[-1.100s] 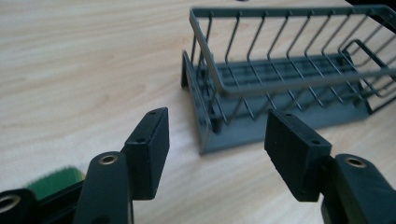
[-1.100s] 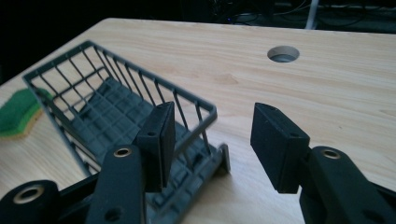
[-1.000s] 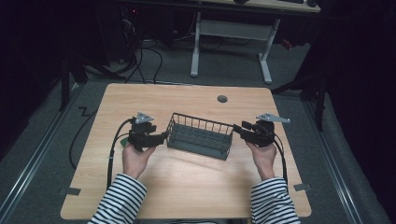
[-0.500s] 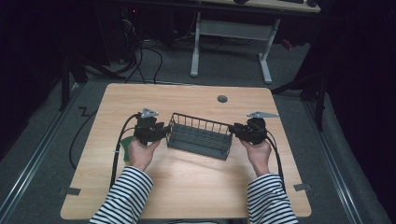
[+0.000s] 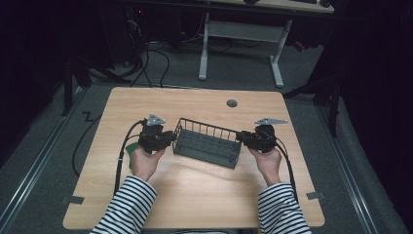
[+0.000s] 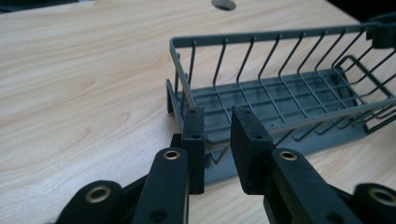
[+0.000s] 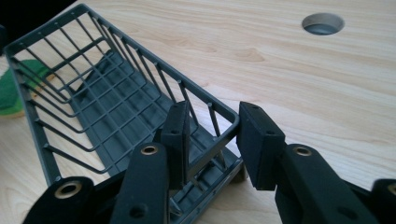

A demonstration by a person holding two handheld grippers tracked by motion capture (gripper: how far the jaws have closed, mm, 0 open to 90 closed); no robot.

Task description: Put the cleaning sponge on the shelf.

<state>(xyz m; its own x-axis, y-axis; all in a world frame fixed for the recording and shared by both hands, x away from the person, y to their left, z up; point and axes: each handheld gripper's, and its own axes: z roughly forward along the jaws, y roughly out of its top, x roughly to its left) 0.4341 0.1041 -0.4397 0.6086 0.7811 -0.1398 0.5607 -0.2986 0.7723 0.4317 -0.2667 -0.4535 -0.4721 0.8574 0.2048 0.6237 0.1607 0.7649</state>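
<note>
Between both part-open grippers, left (image 5: 171,138) and right (image 5: 239,138), sits the wire basket (image 5: 207,143), end rims seemingly ungripped.

The tabletop (image 5: 195,185) is pale wood-grain laminate, smooth with a soft sheen. The basket (image 5: 207,144) at its middle is thin wire with a matt dark-grey coating, over a matt grey base that looks like plastic. The left tongs (image 6: 215,135) and the right tongs (image 7: 212,140) have matt black jaws, looking like plastic, with brass-coloured metal rivets. The sleeves (image 5: 126,207) are striped knit cloth.
</note>
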